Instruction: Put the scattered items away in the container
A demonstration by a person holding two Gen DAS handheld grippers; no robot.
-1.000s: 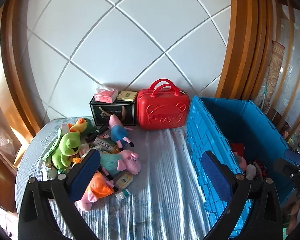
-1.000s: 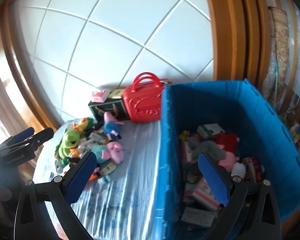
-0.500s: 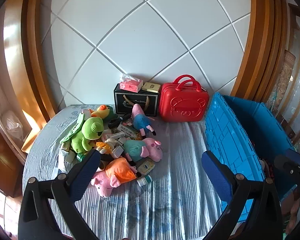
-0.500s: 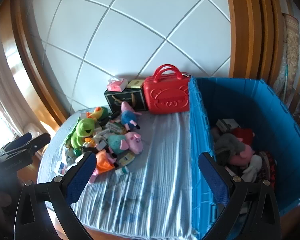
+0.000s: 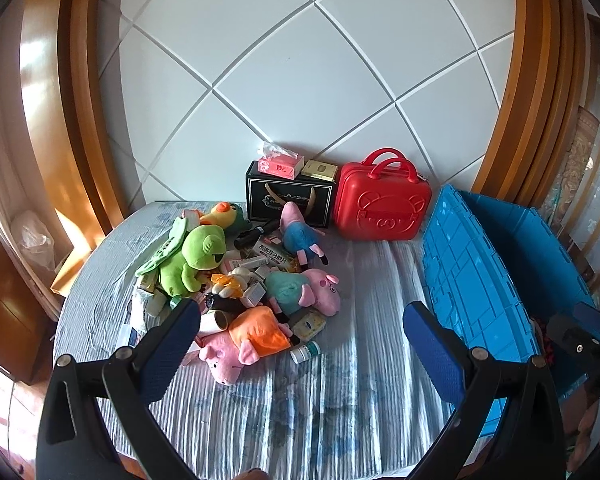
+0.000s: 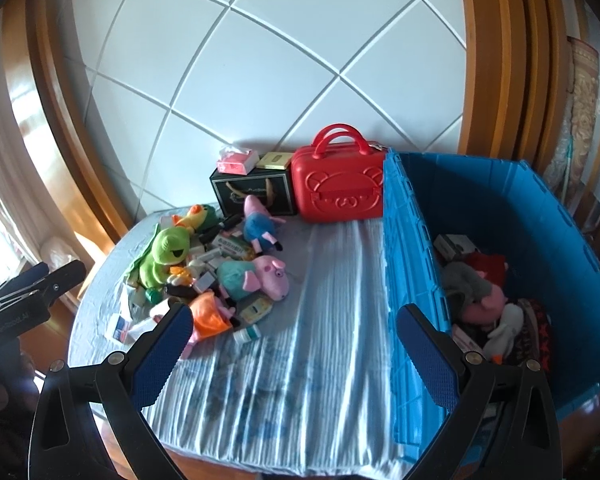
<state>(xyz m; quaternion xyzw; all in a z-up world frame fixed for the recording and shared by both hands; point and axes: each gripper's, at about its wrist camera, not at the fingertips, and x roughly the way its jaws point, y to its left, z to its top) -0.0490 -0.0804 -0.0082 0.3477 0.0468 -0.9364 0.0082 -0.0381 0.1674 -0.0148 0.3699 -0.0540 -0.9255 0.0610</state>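
A heap of toys and small boxes lies on the left of the cloth-covered table (image 5: 300,408): a green frog plush (image 5: 192,260), a pig plush in teal (image 5: 304,290), a pig plush in orange (image 5: 248,340), a pig plush in blue (image 5: 298,234), a small white bottle (image 5: 305,353). The blue crate (image 6: 500,216) stands at the right and holds plush toys (image 6: 484,300) and boxes. My left gripper (image 5: 300,344) hangs open above the table's near side, right of the heap. My right gripper (image 6: 290,348) is open too, empty, over the cloth beside the crate's left wall (image 6: 408,264).
A red carry case (image 5: 382,210) and a black gift box (image 5: 288,200) with a pink tissue pack (image 5: 280,164) stand against the white panelled wall. Wooden frames flank the wall. Bare striped cloth lies between heap and crate.
Both views have swung left and pulled back: the heap is now more central and the crate has slid to the right. Both grippers stay open and empty.
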